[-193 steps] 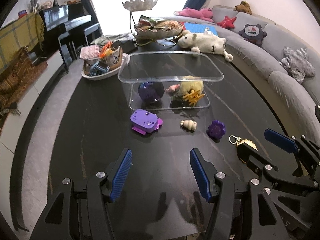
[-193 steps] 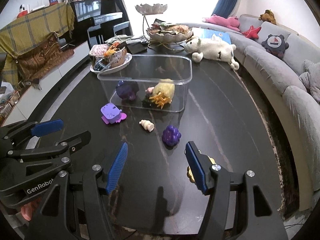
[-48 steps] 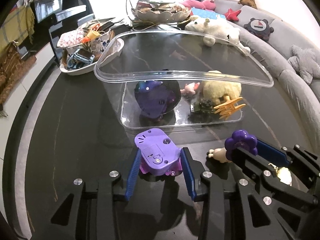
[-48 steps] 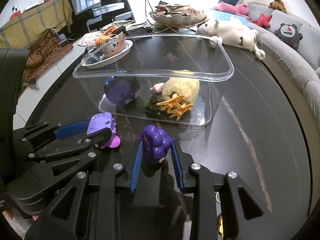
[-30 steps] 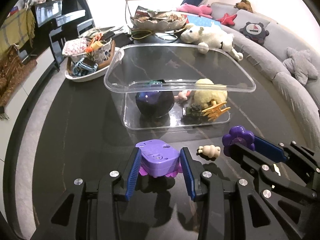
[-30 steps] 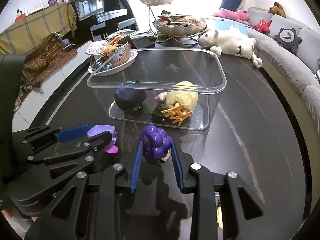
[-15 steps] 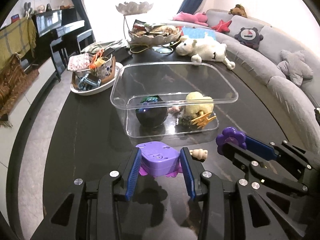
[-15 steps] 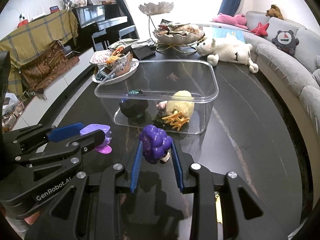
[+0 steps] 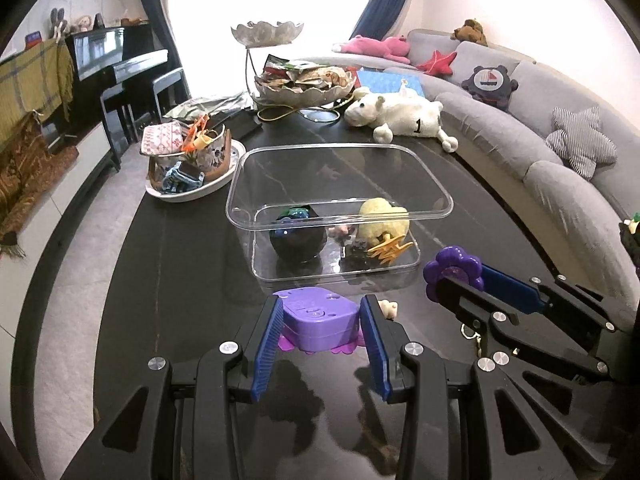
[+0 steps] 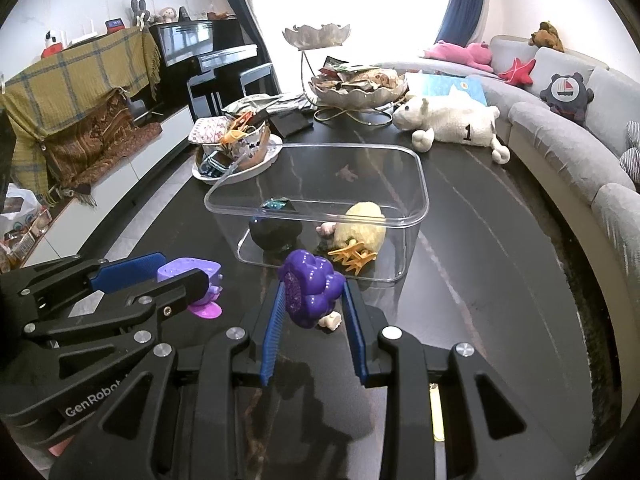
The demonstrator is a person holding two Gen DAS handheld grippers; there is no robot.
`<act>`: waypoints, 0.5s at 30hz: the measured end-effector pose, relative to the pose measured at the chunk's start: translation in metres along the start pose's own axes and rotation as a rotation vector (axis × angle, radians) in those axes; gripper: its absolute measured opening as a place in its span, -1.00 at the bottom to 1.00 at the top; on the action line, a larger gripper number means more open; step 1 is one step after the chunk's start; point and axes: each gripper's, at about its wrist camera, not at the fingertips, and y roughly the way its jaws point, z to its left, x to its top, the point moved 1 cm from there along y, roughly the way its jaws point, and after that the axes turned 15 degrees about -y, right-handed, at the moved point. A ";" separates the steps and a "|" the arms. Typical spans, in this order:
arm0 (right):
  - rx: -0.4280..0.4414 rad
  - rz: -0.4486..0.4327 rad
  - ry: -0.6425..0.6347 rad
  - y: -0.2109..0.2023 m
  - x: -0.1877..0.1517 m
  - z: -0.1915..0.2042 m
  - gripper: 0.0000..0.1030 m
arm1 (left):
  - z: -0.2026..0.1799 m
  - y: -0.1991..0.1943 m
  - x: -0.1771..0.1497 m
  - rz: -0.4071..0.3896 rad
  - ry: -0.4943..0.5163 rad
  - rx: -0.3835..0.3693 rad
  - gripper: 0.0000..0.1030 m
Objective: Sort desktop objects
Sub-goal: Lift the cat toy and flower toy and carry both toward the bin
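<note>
Clearly lobed, glossy purple flower toy [image 10: 312, 288]

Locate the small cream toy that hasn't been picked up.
In the left wrist view the cream toy lies on the table, just right of the left gripper, in front of the clear bin.

We are looking at a home living room. A curved grey sofa [image 9: 500, 120] is wrapping around the dark tabletop [image 9: 180, 280], carrying cushions and plush toys, including a pink one [image 9: 376, 46]. An upright piano [image 10: 200, 52] with its bench is standing against the marble-look wall, beside a low cabinet draped with a plaid blanket [image 10: 80, 76]. Blue curtains [image 9: 384, 0] are framing a bright window. A tiered snack bowl [image 9: 304, 84] is sitting on the tabletop.
</note>
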 end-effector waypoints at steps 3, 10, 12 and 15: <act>-0.008 -0.008 -0.003 -0.007 0.001 0.001 -0.48 | -0.001 -0.006 -0.001 -0.012 -0.001 -0.003 -0.29; -0.015 -0.025 -0.008 -0.021 0.003 0.003 -0.48 | -0.003 -0.019 -0.005 -0.024 -0.003 -0.004 -0.29; -0.015 -0.032 -0.012 -0.026 0.004 0.004 -0.48 | -0.002 -0.023 -0.005 -0.030 -0.011 -0.007 -0.29; -0.016 -0.048 -0.020 -0.034 0.007 0.007 -0.48 | -0.001 -0.031 -0.003 -0.044 -0.018 -0.009 -0.29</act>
